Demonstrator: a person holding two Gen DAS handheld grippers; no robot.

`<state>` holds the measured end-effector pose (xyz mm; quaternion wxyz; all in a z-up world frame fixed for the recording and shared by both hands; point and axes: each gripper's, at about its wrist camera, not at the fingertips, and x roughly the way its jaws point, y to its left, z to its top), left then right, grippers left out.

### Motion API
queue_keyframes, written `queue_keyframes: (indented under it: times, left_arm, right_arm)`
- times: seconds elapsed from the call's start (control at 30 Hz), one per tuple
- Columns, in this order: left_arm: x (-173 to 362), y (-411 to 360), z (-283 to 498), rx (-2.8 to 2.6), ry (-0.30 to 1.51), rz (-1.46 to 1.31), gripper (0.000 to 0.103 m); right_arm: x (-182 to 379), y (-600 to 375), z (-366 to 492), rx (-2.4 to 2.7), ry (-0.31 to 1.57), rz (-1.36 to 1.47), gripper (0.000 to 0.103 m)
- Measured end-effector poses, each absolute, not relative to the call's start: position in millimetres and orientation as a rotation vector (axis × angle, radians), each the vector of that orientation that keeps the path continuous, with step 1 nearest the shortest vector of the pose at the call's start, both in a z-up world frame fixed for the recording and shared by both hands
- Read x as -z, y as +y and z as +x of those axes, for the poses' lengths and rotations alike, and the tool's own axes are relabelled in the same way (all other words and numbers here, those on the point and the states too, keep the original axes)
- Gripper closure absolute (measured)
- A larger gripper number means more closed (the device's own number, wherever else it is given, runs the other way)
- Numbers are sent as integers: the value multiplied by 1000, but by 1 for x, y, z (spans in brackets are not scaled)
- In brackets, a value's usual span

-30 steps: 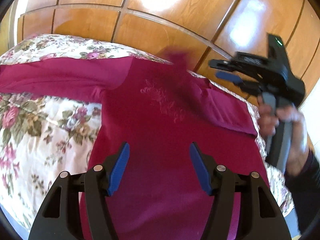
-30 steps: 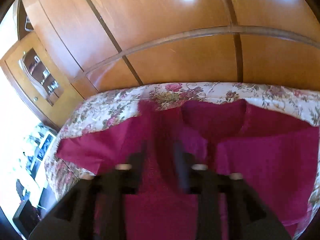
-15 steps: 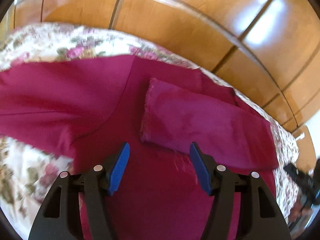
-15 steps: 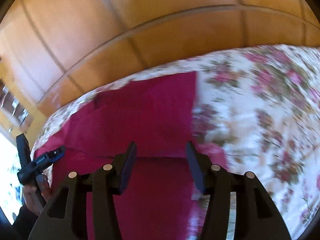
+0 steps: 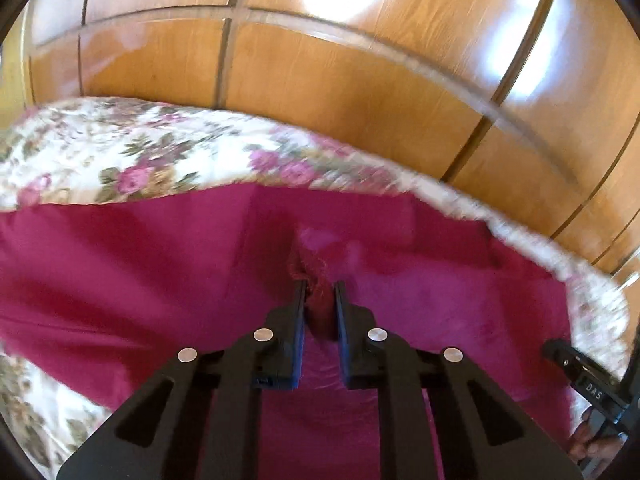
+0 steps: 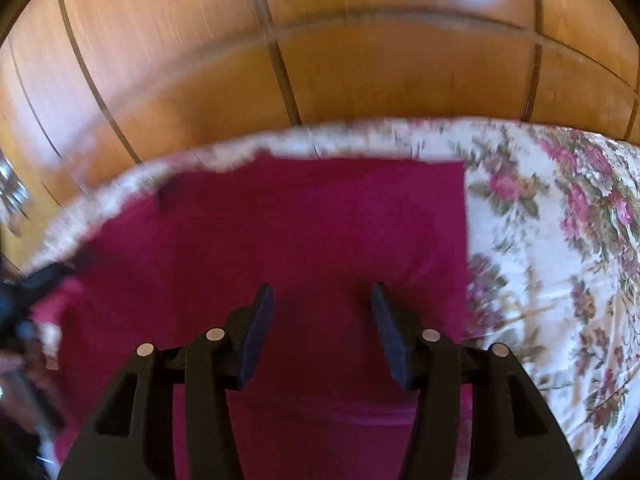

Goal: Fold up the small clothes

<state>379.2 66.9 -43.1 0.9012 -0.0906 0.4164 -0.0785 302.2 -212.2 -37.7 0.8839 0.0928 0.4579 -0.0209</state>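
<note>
Pinching a bunched fold of the crimson garment (image 5: pixel 400 300), the left gripper (image 5: pixel 319 292) is closing to lift it; the right gripper (image 6: pixel 320 300), jaws apart and empty, hovers over the same garment.

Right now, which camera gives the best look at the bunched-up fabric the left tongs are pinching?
The left wrist view: the left tongs close on a bunched fold of the magenta garment, centred and near. The right wrist view shows only the garment's flat spread; the left tongs blur at its left edge, the pinch not discernible.
</note>
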Motion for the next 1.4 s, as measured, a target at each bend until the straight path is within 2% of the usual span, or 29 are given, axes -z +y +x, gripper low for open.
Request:
queue_keyframes:
  times: [0.1, 0.17, 0.23, 0.27, 0.37, 0.6, 0.93, 1.1, 1.27, 1.33, 1.4]
  left_arm:
    - [71, 73, 382, 97, 914, -114, 87]
    - [71, 77, 379, 104, 899, -142, 87]
    - [67, 80, 375, 91, 903, -169, 81]
    - [64, 83, 369, 91, 898, -186, 77]
    - [56, 94, 346, 114, 884, -216, 53]
    - [40, 177, 288, 60, 883, -401, 53]
    - [39, 375, 216, -318, 728, -785, 53]
    - [44, 437, 218, -390, 693, -927, 53]
    - [51, 462, 245, -442, 710, -955, 53]
    - [54, 468, 258, -476, 717, -917, 57]
    - [56, 472, 268, -485, 735, -890, 68]
  right_arm:
    - [44, -204, 295, 76, 890, 126, 49]
    - [46, -202, 295, 85, 887, 110, 47]
    - [47, -202, 294, 90, 885, 101, 46]
    - [47, -203, 294, 90, 885, 99, 46]
    - [47, -200, 295, 100, 881, 88, 45]
    - [47, -195, 295, 118, 885, 63, 41]
    - [46, -194, 295, 117, 879, 58, 40]
    - [47, -193, 295, 125, 878, 50, 39]
    - [47, -191, 295, 138, 878, 39, 37]
    - [47, -191, 295, 141, 877, 38, 36]
    - [47, -191, 295, 142, 877, 36, 36]
